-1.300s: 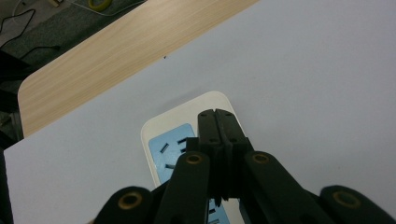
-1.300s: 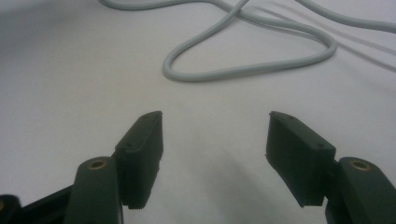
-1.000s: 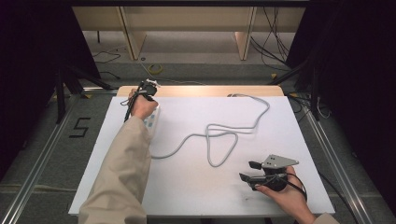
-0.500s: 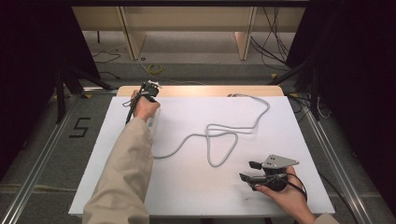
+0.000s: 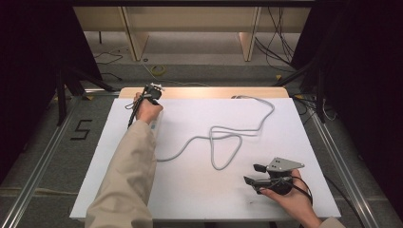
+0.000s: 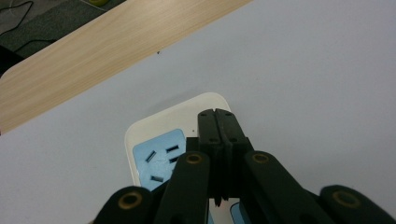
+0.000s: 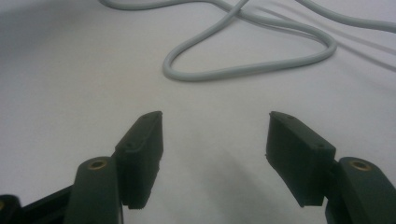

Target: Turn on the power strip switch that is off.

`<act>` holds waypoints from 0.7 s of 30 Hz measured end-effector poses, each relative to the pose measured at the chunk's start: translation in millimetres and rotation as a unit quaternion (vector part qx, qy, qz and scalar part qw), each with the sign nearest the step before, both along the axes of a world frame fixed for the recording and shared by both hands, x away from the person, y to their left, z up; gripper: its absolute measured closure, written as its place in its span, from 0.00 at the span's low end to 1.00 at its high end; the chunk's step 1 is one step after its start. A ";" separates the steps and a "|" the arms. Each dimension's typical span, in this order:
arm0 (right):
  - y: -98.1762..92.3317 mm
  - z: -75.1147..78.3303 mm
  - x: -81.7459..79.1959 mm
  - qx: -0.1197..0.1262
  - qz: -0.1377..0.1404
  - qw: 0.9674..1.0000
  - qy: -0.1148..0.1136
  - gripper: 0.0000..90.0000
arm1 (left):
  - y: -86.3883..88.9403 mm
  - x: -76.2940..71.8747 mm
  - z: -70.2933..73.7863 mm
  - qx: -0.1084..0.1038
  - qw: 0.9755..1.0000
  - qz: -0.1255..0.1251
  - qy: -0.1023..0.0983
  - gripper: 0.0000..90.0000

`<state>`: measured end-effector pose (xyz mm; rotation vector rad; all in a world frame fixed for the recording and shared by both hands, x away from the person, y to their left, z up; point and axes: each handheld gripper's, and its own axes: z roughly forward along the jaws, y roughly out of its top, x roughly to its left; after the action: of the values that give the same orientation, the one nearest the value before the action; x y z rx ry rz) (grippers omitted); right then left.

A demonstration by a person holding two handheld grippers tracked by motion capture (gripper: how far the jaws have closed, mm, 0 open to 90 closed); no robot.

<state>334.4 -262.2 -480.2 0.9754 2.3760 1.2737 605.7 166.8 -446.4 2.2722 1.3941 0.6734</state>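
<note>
The power strip (image 6: 163, 140) lies at the far left of the white tabletop (image 5: 190, 190), its cord (image 5: 223, 142) looping toward the middle. The left gripper (image 6: 218, 122), fingers clenched on nothing, presses down on it, likely to pin it. The right gripper (image 7: 215, 154) waits near the loop, fingers released.

High view overhead, facing forward-down; gripper views close, low; share white table (image 5: 294, 142), cable (image 7: 261, 65).
</note>
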 end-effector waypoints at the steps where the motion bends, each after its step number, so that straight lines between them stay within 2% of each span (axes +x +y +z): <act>1: -0.1 0.1 -0.1 0.000 0.000 1.000 0.000 0.42 | -0.1 0.0 0.0 -0.002 1.000 0.000 0.000 1.00; 16: 0.3 0.1 -0.4 -0.001 0.000 1.000 0.001 0.42 | 0.8 1.1 -0.8 -0.009 1.000 0.007 0.006 1.00; 21: 0.2 0.2 -0.6 -0.001 0.001 1.000 0.001 0.41 | -0.7 0.9 -1.4 -0.005 1.000 0.007 0.006 1.00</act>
<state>333.8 -262.0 -480.0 0.9739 2.3806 1.2715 606.7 166.1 -447.8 2.2641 1.4179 0.6576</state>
